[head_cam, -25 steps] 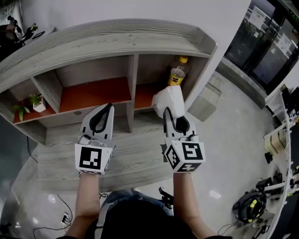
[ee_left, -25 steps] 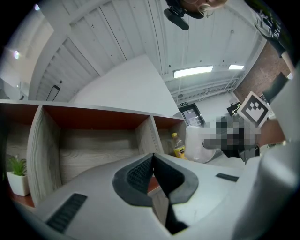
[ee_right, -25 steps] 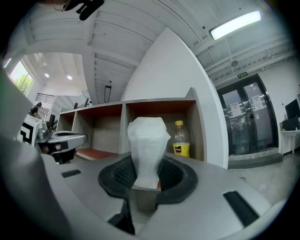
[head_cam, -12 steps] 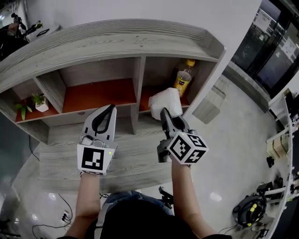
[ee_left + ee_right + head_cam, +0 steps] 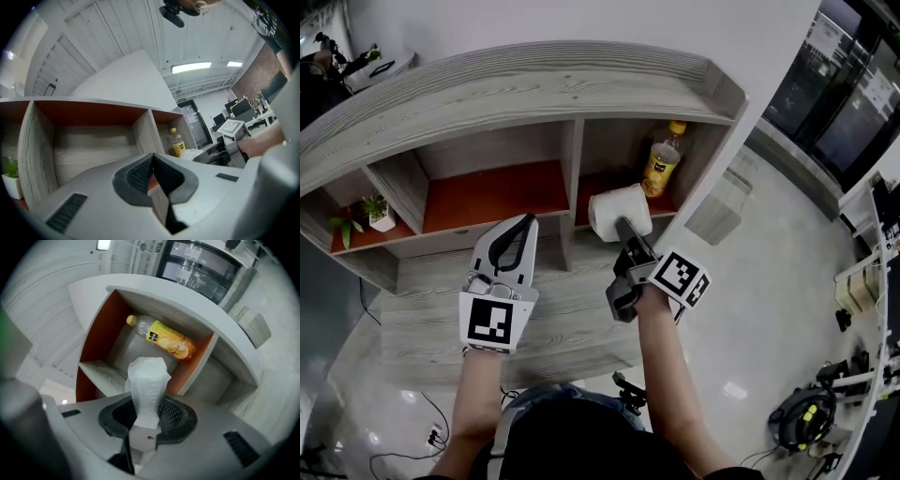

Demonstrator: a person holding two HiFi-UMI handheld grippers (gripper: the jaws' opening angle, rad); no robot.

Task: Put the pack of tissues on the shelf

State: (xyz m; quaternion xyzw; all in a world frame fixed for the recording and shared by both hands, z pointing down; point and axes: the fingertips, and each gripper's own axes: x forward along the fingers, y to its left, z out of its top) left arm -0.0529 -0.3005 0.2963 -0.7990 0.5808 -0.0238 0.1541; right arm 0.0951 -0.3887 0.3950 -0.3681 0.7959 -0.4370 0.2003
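A white pack of tissues point(image 5: 619, 211) point(image 5: 147, 390) is held in my right gripper point(image 5: 625, 225) point(image 5: 146, 408), whose jaws are shut on its lower end. The gripper is rolled onto its side and holds the pack at the mouth of the right-hand compartment point(image 5: 623, 183) of the grey wooden shelf point(image 5: 534, 75), just in front of the orange-floored opening. A yellow drink bottle point(image 5: 659, 159) point(image 5: 161, 337) stands inside that compartment toward its right wall. My left gripper point(image 5: 514, 230) point(image 5: 152, 161) is shut and empty, hovering over the lower ledge point(image 5: 431, 300).
The wide middle compartment point(image 5: 492, 192) has an orange floor. A small potted plant point(image 5: 373, 206) point(image 5: 10, 176) stands in the left compartment. A vertical divider point(image 5: 570, 169) separates middle and right compartments. Pale floor lies to the right, with cables and gear point(image 5: 802, 412) there.
My right gripper rolled onto its side and shifted left and down with the tissue pack, which now sits lower at the compartment mouth. The left gripper barely moved.
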